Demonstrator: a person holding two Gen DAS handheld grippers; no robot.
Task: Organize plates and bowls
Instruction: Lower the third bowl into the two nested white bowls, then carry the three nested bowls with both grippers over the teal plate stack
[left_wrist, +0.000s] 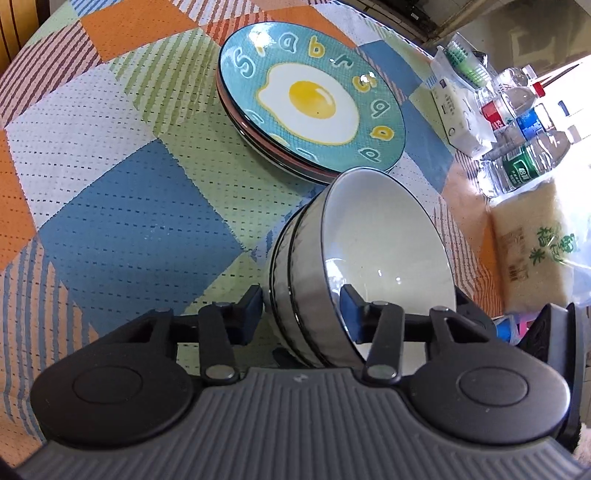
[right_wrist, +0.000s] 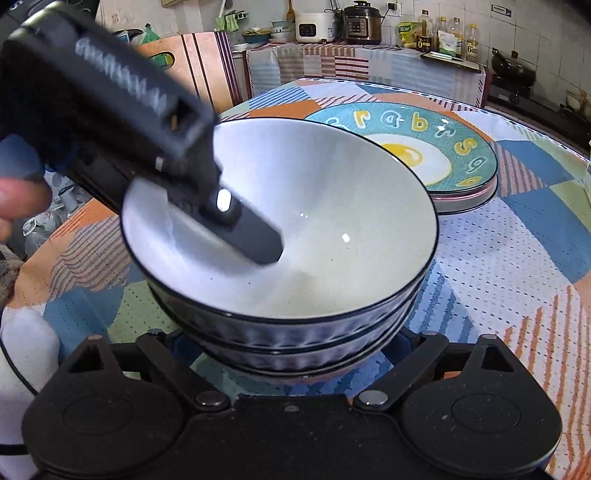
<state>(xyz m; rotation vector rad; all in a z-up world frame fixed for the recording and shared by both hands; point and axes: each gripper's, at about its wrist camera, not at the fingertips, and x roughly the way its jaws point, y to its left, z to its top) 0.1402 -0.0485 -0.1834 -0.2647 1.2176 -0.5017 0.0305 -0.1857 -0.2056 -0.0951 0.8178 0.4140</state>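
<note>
Pinching the stacked bowls' (left_wrist: 354, 258) rim, the left gripper (left_wrist: 303, 314) straddles it.

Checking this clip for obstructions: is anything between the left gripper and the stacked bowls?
Nothing visible. The left gripper already straddles the wall of the stacked bowls, one finger inside the top bowl and the other outside. The plate stack lies beyond the bowls on the tablecloth, not between them.

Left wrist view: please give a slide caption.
Left gripper clamps the bowl stack's rim beside stacked egg plates.
</note>
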